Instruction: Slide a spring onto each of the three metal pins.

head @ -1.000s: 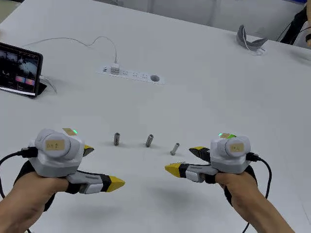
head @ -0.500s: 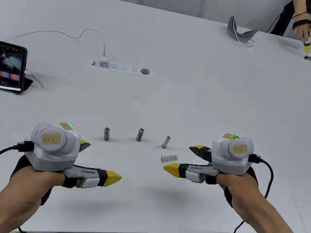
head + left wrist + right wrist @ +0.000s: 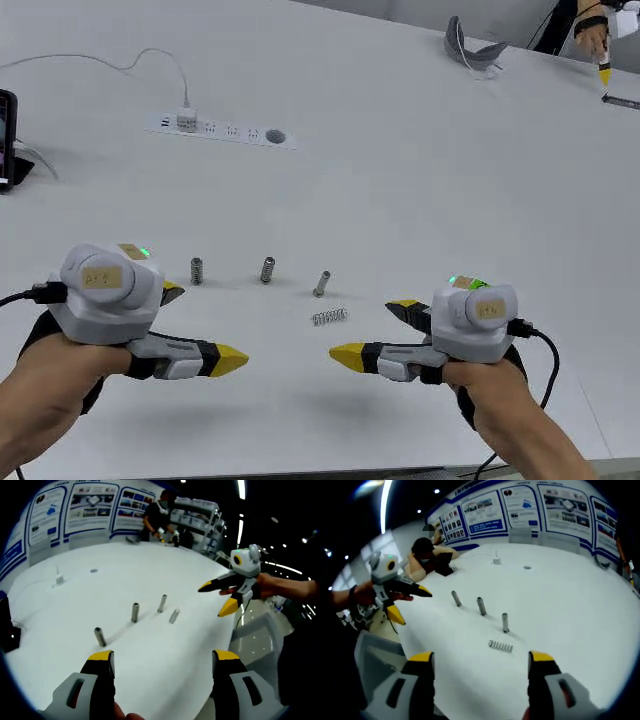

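Three short metal pins stand in a row on the white table. The left pin [image 3: 196, 270] and the middle pin [image 3: 267, 269] each look ribbed, as if a spring sits on them. The right pin [image 3: 321, 283] is bare and leans a little. A loose spring [image 3: 329, 317] lies flat just in front of the bare pin [image 3: 505, 622], and the same spring [image 3: 500, 646] lies ahead of my right gripper [image 3: 481, 656]. My left gripper [image 3: 200, 325] and right gripper [image 3: 372, 330] hover near the table's front, both open with nothing between their fingers.
A white power strip [image 3: 220, 130] with a plugged cable lies further back. A tablet [image 3: 5, 140] stands at the left edge, and a grey curved object [image 3: 470, 50] rests far right. Another person's hand [image 3: 595, 30] works at the far corner. The table's front edge is close below my hands.
The head camera has swung, so the pins sit further left in the picture. The loose spring, half hidden by the right gripper a second ago, now lies in plain view. Both grippers stay open.
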A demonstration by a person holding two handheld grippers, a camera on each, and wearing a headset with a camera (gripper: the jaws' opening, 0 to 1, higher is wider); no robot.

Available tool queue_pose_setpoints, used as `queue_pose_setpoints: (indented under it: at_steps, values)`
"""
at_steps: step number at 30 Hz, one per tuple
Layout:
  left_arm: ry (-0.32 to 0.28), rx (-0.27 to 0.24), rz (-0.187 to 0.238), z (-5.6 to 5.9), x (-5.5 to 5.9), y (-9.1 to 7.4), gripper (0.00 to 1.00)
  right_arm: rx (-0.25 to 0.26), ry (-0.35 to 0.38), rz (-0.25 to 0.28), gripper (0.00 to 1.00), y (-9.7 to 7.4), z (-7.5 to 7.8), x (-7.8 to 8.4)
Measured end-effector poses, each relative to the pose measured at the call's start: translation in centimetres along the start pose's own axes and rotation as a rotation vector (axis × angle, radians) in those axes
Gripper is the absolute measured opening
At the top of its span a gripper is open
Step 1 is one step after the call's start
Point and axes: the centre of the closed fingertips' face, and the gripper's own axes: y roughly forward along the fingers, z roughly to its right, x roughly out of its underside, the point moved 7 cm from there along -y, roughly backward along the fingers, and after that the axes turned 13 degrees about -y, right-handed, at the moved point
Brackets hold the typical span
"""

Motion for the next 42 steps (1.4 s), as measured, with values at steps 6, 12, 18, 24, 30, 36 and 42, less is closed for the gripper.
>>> queue_pose_setpoints:
  at_steps: [6,12,18,24,30,36,42]
  values:
    - [0.02,0.026,-0.023,0.8,0.0,1.0,0.81,0.009,0.01,0.0,0.8,-0.9,0.0,0.4]
    - [0.037,0.046,-0.037,1.5,-0.3,2.1,0.81,0.011,0.01,-0.006,0.81,-1.5,-0.1,0.8]
    - [0.058,0.069,-0.05,2.3,-0.7,3.4,0.8,0.013,0.018,-0.011,0.81,-2.1,0.0,1.3]
    - [0.083,0.087,-0.071,2.9,-1.1,5.1,0.79,0.02,0.024,-0.01,0.81,-2.8,0.0,1.6]
    - [0.108,0.1,-0.091,3.6,-1.6,6.9,0.75,0.034,0.033,0.002,0.82,-3.8,-0.1,1.7]
    - [0.12,0.116,-0.105,4.2,-2.1,9.0,0.72,0.048,0.046,0.007,0.82,-4.6,-0.1,2.1]
    - [0.128,0.122,-0.115,4.4,-2.2,10.9,0.67,0.054,0.06,0.009,0.82,-5.0,-0.2,2.5]
